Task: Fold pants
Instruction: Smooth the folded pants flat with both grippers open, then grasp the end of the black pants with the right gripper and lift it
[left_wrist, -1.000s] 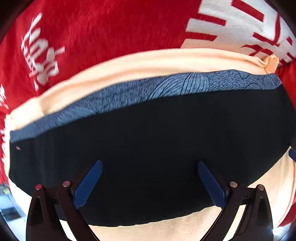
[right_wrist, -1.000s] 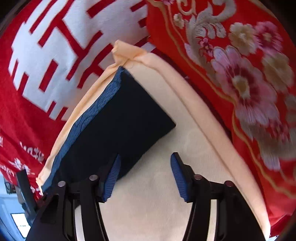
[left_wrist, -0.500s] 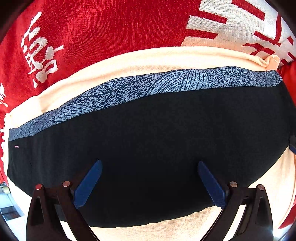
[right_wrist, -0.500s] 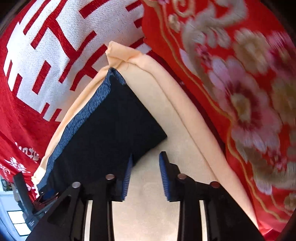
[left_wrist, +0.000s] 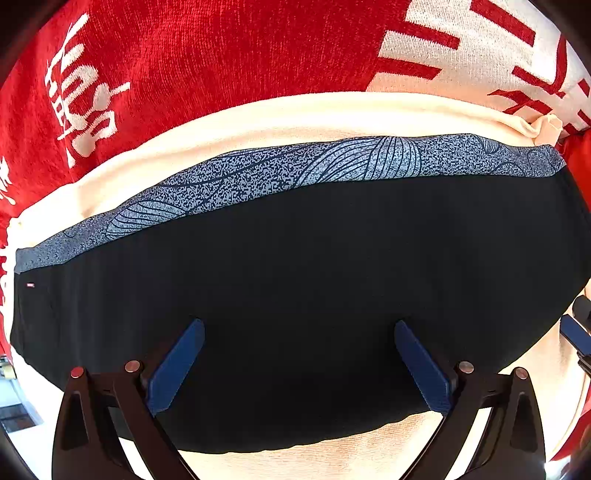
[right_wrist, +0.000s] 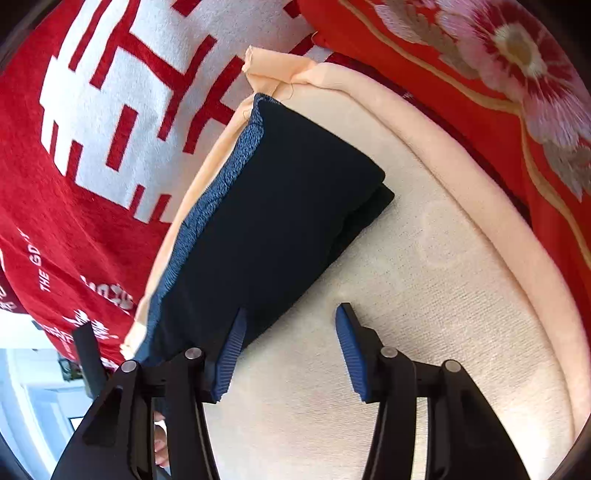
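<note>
A: Largest first?
B: Red blanket (left_wrist: 221, 66) with white lettering underneath everything. Beside it, in the right wrist view, red cloth (right_wrist: 461, 85) embroidered with flowers.
A: On top of that?
B: Cream pad (right_wrist: 424, 295) with a peach border, spread over the blanket.
A: And the task's thing?
B: Black pants (left_wrist: 314, 277), folded into a flat bundle, lying on the pad near its far edge. Patterned blue-grey waistband (left_wrist: 295, 170) along the far side, touching the border. Tiny red tag (left_wrist: 30, 285) at the left end.
A: Left gripper (left_wrist: 299, 363)?
B: Hovering over the pants, fingers (left_wrist: 176, 367) spread wide, clamped on nothing.
A: Right gripper (right_wrist: 288, 350)?
B: At the pants' near corner, just been opening. Left finger (right_wrist: 229, 354) against the black edge, right one over bare pad. Released, nothing gripped.
A: Smaller still?
B: Bit of a hand (right_wrist: 160, 443) low between the black arms.
</note>
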